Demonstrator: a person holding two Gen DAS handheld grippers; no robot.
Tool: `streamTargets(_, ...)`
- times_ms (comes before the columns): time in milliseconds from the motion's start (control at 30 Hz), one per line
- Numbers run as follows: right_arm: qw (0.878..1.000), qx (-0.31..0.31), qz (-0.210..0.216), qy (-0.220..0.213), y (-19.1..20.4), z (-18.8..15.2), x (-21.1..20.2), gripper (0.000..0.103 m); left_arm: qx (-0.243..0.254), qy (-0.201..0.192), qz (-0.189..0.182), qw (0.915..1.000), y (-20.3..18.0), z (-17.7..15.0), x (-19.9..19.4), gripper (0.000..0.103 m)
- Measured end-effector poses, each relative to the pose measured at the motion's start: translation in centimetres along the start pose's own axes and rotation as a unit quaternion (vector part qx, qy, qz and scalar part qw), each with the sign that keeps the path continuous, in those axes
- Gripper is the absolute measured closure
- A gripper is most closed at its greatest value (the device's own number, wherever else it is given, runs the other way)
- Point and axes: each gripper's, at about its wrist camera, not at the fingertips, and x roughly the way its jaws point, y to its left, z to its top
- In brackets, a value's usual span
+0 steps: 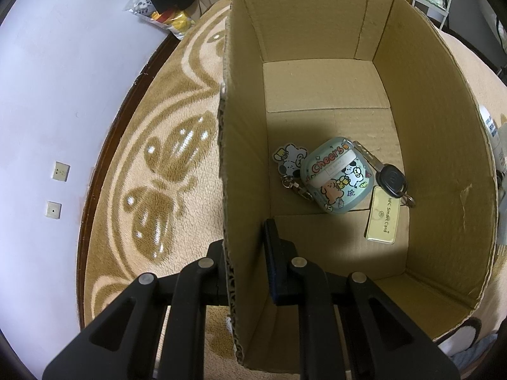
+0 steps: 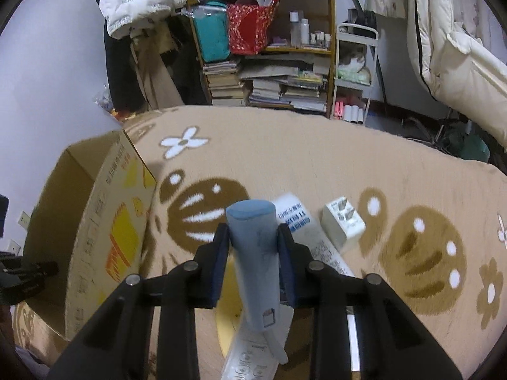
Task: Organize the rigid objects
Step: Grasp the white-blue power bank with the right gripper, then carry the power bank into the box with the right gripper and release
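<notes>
Clamped between the dark pads of the right gripper [image 2: 253, 247], a blue tube [image 2: 257, 262] with a flat rounded cap stands at lower centre of the right wrist view, held clear above a tan flower-patterned blanket [image 2: 317, 158]. Its jaws press on both sides of the tube. Just behind it, on the blanket, lie a white printed bottle [image 2: 301, 221] and a white plug adapter [image 2: 343, 224]. At the left of that frame sits the cardboard box [image 2: 104, 221], its printed outer wall facing the camera. Seen from the left wrist, the left gripper [image 1: 250, 262] is pinched shut on the box's near wall, one finger outside, one inside, steadying it. Inside, toward the lower right of the floor, rest a teal cartoon earbud case [image 1: 337, 179] with a bear charm [image 1: 290, 158], a black car key [image 1: 391, 179] touching the case, and a gold NFC smart card [image 1: 381, 215] just below the key. Carrying the tube well likely means keeping the squeeze firm, clearing the box's rim before lowering, and aiming for the bare cardboard at the far end so nothing lands on the case or key; the tapered body could slip if the grip loosens early.
</notes>
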Motion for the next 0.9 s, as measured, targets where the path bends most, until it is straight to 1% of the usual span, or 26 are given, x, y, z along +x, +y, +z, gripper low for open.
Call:
streamTargets(167, 1.0, -0.007, -0.007, 0.01, 0.1, -0.3, 0.7, 0.071, -0.001, 0.0, -0.001, 1.0, 0.0, -0.1, 0.1, 0.088)
streamTargets(333, 1.0, 0.019, 0.015, 0.0, -0.8, 0.0, 0.1, 0.071, -0.001, 0.001, 0.0, 1.0, 0.0, -0.1, 0.1, 0.088)
streamTargets(500, 0.999, 0.003, 0.034, -0.033, 0.2, 1.0, -1.2, 0.072, 0.0, 0.001, 0.001, 1.0, -0.1, -0.1, 0.1, 0.087)
streamTargets(600, 0.998, -0.004, 0.036, -0.041, 1.2, 1.7, -1.4, 0.072, 0.001, 0.001, 0.003, 1.0, -0.1, -0.1, 0.1, 0.087)
streamTargets(733, 0.997, -0.005, 0.052, -0.058, 2.1, 2.7, -1.8, 0.073, 0.003, 0.0, 0.005, 1.0, -0.2, -0.2, 0.1, 0.087)
streamTargets(900, 0.992, -0.025, 0.075, -0.097, 3.7, 4.1, -3.2, 0.074, 0.003, 0.001, 0.006, 1.0, -0.3, -0.2, 0.1, 0.087)
